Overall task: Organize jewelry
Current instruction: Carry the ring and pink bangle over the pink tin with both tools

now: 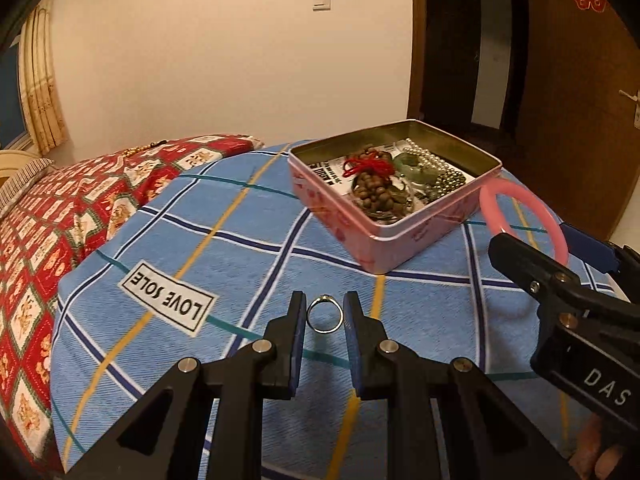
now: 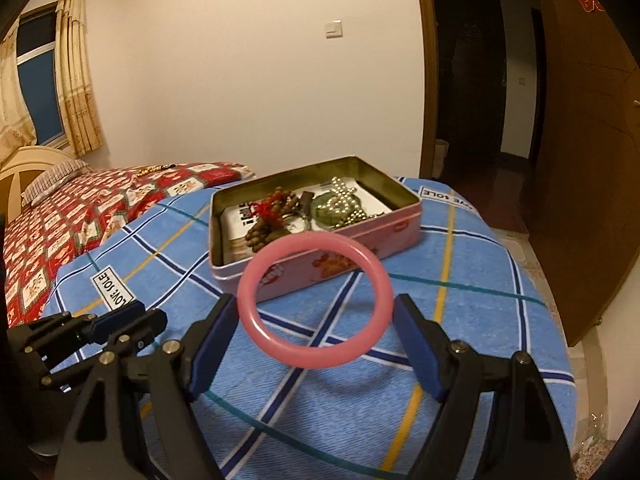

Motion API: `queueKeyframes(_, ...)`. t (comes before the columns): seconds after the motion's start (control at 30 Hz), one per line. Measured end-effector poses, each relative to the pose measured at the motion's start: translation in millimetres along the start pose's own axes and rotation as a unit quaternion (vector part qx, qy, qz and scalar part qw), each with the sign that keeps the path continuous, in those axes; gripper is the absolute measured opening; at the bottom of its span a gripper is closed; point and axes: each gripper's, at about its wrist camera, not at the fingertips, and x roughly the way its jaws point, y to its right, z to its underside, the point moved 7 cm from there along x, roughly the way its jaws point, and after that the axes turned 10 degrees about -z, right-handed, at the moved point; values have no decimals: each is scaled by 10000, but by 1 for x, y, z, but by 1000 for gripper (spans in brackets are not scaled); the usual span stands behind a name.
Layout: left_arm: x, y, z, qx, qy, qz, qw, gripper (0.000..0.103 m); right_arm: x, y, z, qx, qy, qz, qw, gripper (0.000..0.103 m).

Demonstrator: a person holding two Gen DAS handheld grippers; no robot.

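**Jewelry sorting on bed: ring and bangle in hand, tin open**

- Left gripper (image 1: 325, 316): narrow gap, both blue pads pinching a silver ring (image 1: 325, 314) by its outer edges. Ring stands upright, held above the blue plaid cloth (image 1: 248, 240).
- Right gripper (image 2: 316, 320): spread wide, pads clamped on either side of a pink bangle (image 2: 315, 305). Bangle tilted, held clear of the cloth, just in front of the tin.
- Tin (image 1: 404, 240): pink, rectangular, lid off, resting on the cloth. Contents: brown bead string (image 1: 374, 194) with red tassel (image 1: 370, 167), green jade piece (image 1: 418, 166), pearl strand (image 1: 434, 160), dark metal beads (image 1: 450, 184), all lying on a printed card.
- Label (image 1: 169, 299): "LOVE SOLE", sewn to the cloth.
- Red quilt (image 1: 60, 216): left of the cloth.
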Motion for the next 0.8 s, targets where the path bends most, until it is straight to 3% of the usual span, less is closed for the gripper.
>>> queueKeyframes(0.8,3,27,-32,-40,227,436,9988,19,-4,41,-18,90,112,482,9987,81)
